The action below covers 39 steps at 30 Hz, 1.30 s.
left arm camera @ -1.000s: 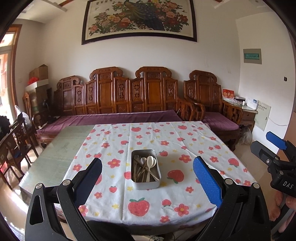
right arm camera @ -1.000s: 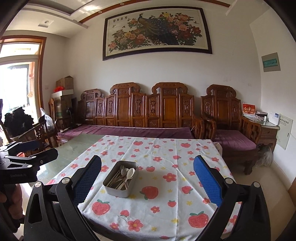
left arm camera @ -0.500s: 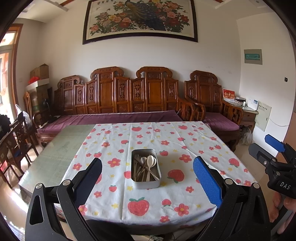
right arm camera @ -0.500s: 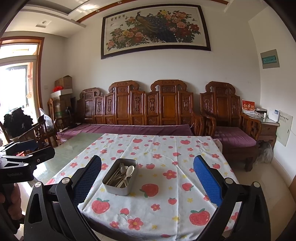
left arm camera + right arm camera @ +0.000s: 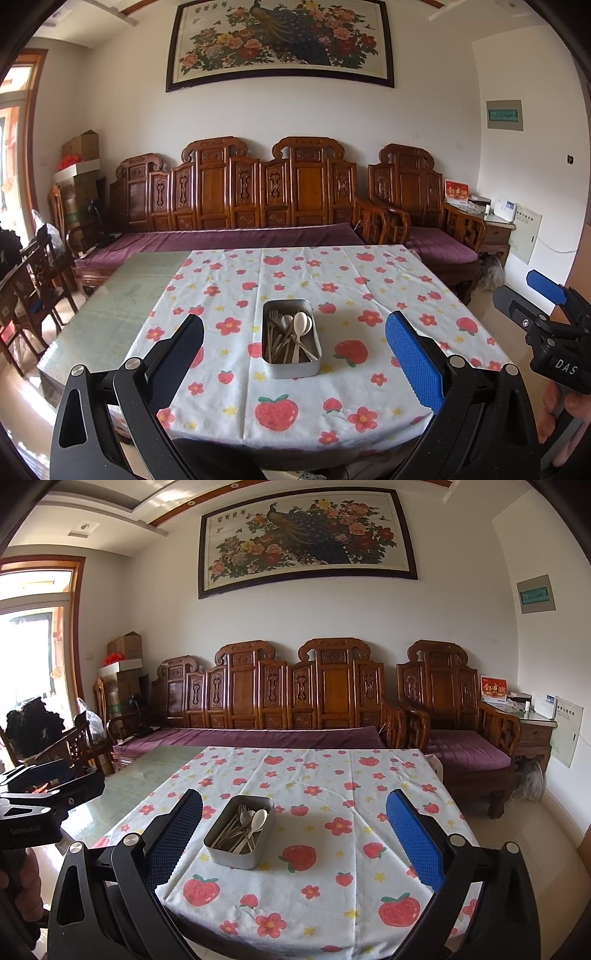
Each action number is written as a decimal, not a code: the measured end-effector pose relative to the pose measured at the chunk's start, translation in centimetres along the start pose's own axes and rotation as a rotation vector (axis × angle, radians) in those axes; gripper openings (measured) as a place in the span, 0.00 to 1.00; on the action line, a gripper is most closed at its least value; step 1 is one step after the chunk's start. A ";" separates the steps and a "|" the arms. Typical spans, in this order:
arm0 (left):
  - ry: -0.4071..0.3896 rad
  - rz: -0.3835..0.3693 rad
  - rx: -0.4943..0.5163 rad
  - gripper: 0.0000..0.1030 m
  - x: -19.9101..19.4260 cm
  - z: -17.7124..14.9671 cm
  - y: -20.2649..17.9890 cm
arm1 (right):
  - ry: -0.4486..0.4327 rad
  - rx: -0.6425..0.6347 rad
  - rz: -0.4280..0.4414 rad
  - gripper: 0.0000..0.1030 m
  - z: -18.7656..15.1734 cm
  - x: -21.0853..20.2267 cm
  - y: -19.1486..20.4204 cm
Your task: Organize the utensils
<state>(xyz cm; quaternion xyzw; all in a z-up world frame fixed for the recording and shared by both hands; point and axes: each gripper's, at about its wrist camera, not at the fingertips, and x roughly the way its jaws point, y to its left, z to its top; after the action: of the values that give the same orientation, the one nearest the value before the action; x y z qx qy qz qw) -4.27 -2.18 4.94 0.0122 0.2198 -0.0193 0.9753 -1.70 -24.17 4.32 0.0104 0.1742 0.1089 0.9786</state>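
On the strawberry cloth mid-desk (image 5: 110, 325) sits the metal tin (image 5: 291, 363), forks and spoons (image 5: 291, 338) jumbled inside. Left tongs (image 5: 294, 350) and right tongs (image 5: 294, 830) both hang wide, short of the tin, holding nothing. Sorted already or not, can't tell.

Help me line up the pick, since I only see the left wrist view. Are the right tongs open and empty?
Observer: Yes. In the right wrist view the right tongs are wide open, with nothing between the fingers.
Operator: Is the tin centred for them?
Observer: No. From that camera the tin appears left of their midline, nearer their left finger, and they do not touch it.
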 end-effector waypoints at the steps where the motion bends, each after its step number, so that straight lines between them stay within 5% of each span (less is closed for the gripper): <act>1: -0.002 -0.001 -0.001 0.92 0.0 0.0 0.0 | -0.001 -0.001 -0.001 0.97 0.0 0.0 0.0; 39: -0.004 0.001 -0.002 0.92 -0.4 -0.1 -0.1 | 0.000 0.007 0.002 0.97 -0.6 0.0 0.1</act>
<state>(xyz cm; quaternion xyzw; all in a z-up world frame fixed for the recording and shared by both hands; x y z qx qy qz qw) -4.64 -2.28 4.98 0.0113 0.2177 -0.0187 0.9758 -1.91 -24.07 3.81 0.0139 0.1744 0.1094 0.9785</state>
